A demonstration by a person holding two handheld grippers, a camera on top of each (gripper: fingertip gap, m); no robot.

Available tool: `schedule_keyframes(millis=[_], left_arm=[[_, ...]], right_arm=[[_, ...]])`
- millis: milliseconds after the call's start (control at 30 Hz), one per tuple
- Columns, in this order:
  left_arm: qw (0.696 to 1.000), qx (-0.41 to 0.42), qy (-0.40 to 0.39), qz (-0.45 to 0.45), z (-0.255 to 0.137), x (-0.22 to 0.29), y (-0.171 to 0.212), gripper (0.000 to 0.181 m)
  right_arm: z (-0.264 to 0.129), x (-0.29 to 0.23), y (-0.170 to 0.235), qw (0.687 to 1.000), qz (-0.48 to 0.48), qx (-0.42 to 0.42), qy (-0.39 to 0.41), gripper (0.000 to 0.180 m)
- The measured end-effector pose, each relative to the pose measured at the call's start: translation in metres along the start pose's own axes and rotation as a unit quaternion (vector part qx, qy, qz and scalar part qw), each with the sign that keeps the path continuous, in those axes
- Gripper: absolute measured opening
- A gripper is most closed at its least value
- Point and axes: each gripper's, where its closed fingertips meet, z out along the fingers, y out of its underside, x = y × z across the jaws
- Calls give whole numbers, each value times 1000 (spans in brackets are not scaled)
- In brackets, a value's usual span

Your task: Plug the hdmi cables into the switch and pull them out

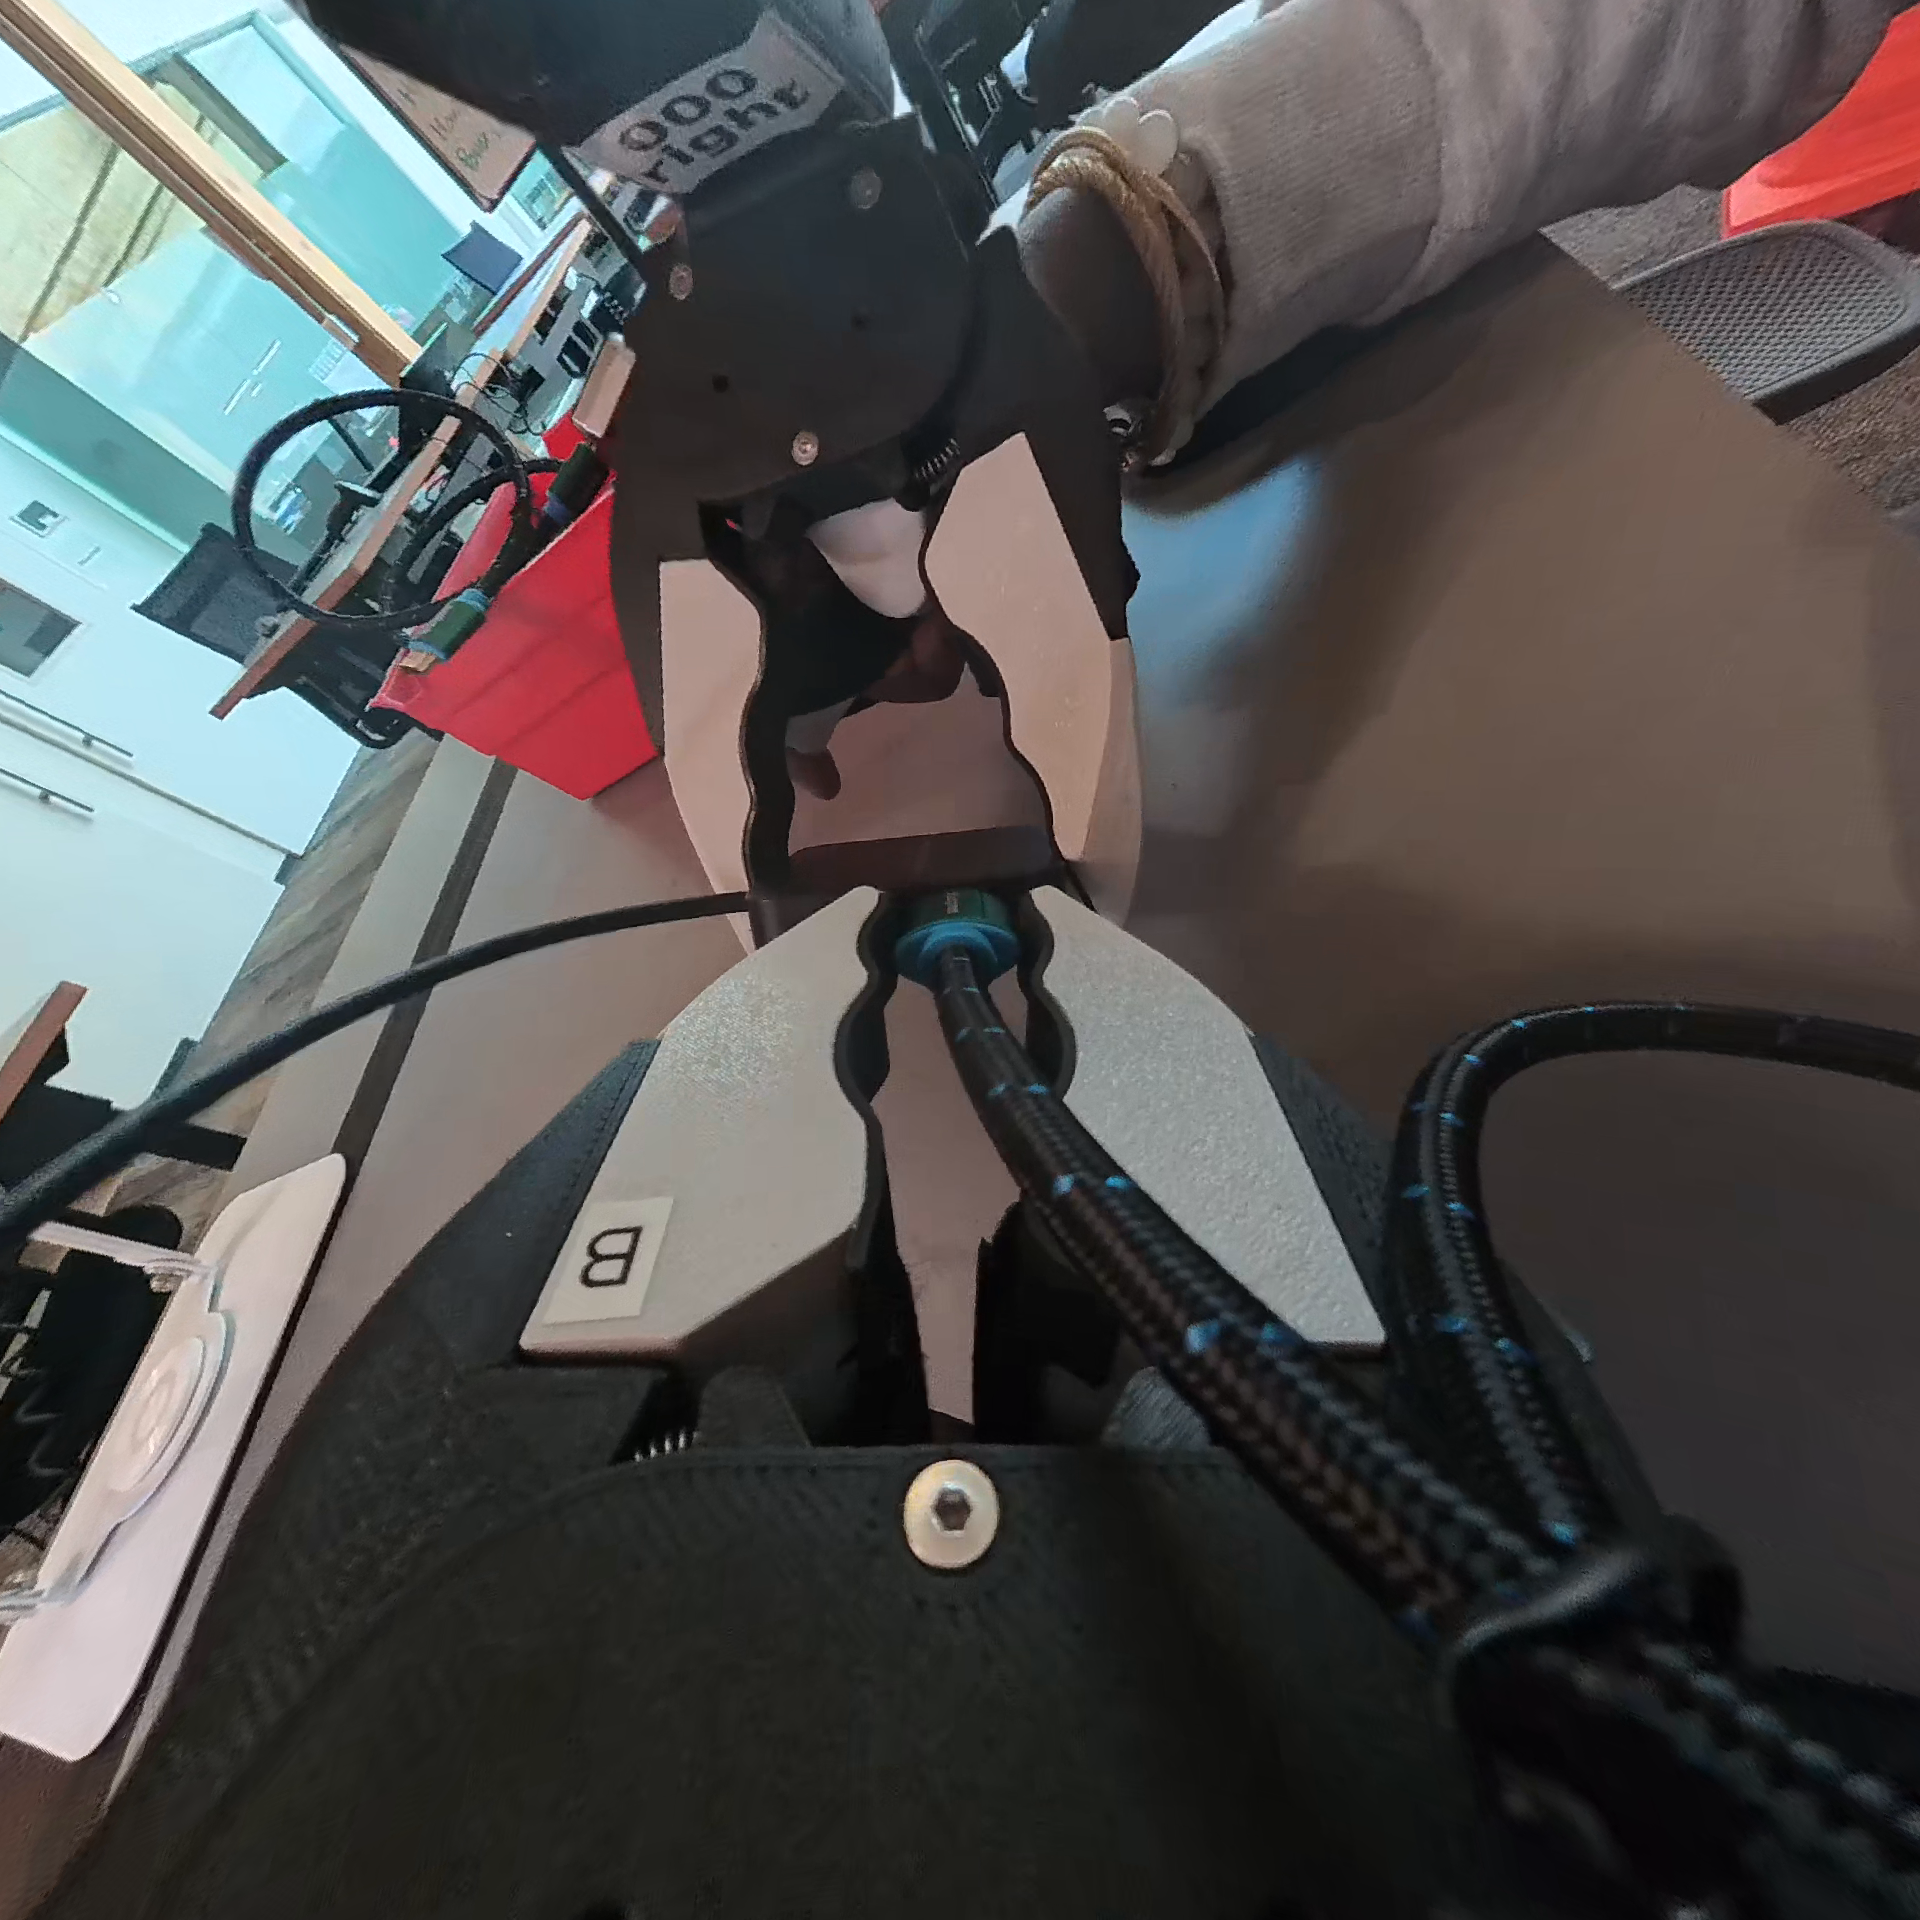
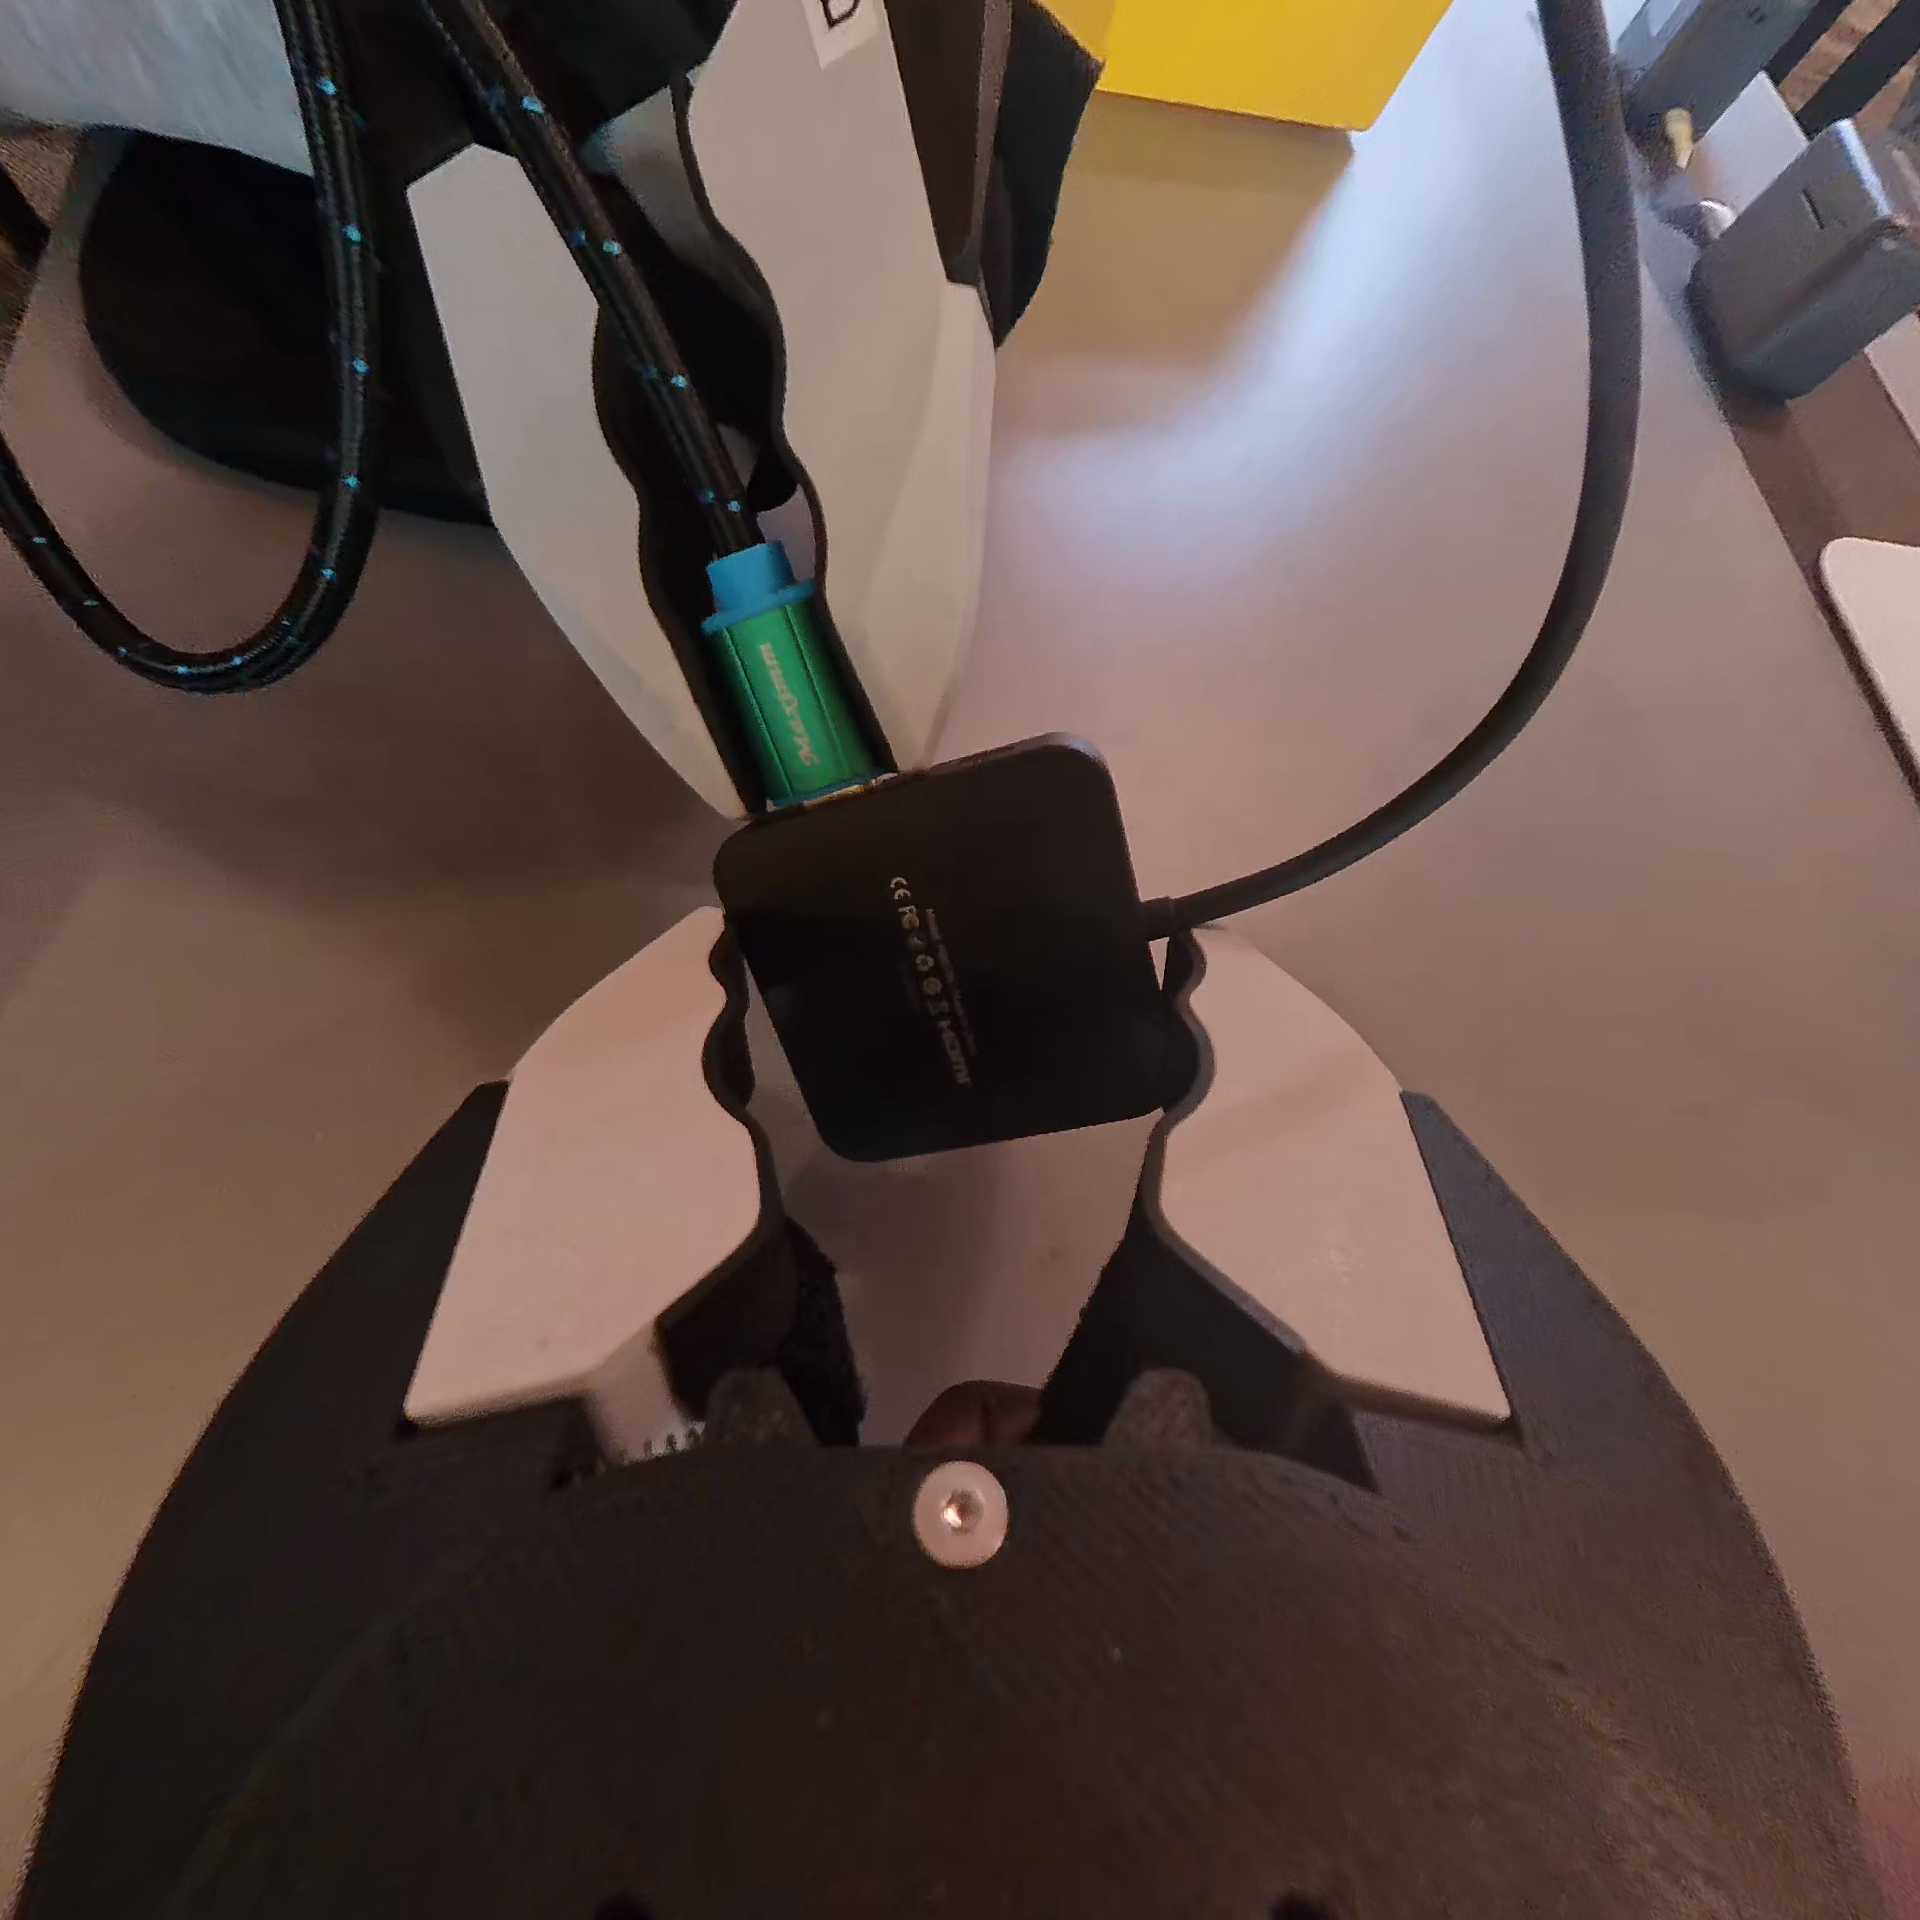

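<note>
1. Clearly, the right gripper (image 2: 951, 1023) is clamping a small black switch (image 2: 956, 966) between its two white fingers (image 2: 1288, 1049), its jaws spread only as wide as the box and pressing on its two sides.
2. The switch is sitting just above a pale tabletop (image 2: 1299, 582), tilted, with its printed face turned toward the right wrist camera.
3. A thin black lead (image 2: 1558, 613) is leaving the switch's right edge and curving up and away across the table.
4. The left gripper (image 2: 800, 717) is reaching in from the far side and pinching a green HDMI plug (image 2: 795, 696) with a blue collar, its jaws nearly closed around the plug body.
5. The plug's metal tip is meeting the top edge of the switch; how deep it is seated cannot be told.
6. In the left wrist view, the braided black cable (image 1: 1091, 1174) with blue flecks is running back from the plug between the left gripper's fingers and looping off to the right.
7. Farther back in that view, a red bin (image 1: 540, 665) is standing on the table, with another coiled black cable (image 1: 364, 499) resting at its rim.
8. A yellow box (image 2: 1257, 47) is showing at the top of the right wrist view.
</note>
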Motion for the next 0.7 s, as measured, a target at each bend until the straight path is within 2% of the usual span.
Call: schedule_keyframes(millis=[100, 167, 233, 367, 433, 500, 600, 700], left_arm=[[998, 45, -21, -27, -8, -12, -8, 25], [991, 90, -82, -59, -21, -38, -17, 45], [979, 128, -139, -71, -38, -58, -24, 51], [943, 195, -251, -100, -70, -91, -31, 54], [932, 200, -275, -126, -76, -101, -26, 53], [930, 194, -282, -136, -76, -103, -21, 53], [939, 175, -271, -116, -68, -98, -20, 51], [953, 156, -243, -91, -56, -87, -21, 50]], right_arm=[[-6, 8, -11, 999, -6, 12, 35, 77], [-18, 17, -24, 997, 3, 46, 60, 77], [-38, 35, -32, 992, 1, 65, 112, 77], [-104, 77, -58, 969, 32, 131, 205, 77], [-148, 100, -70, 957, 40, 144, 248, 77], [-197, 123, -75, 949, 49, 124, 284, 77], [-269, 150, -56, 941, 68, 52, 328, 77], [-312, 155, -1, 931, 152, 1, 333, 78]])
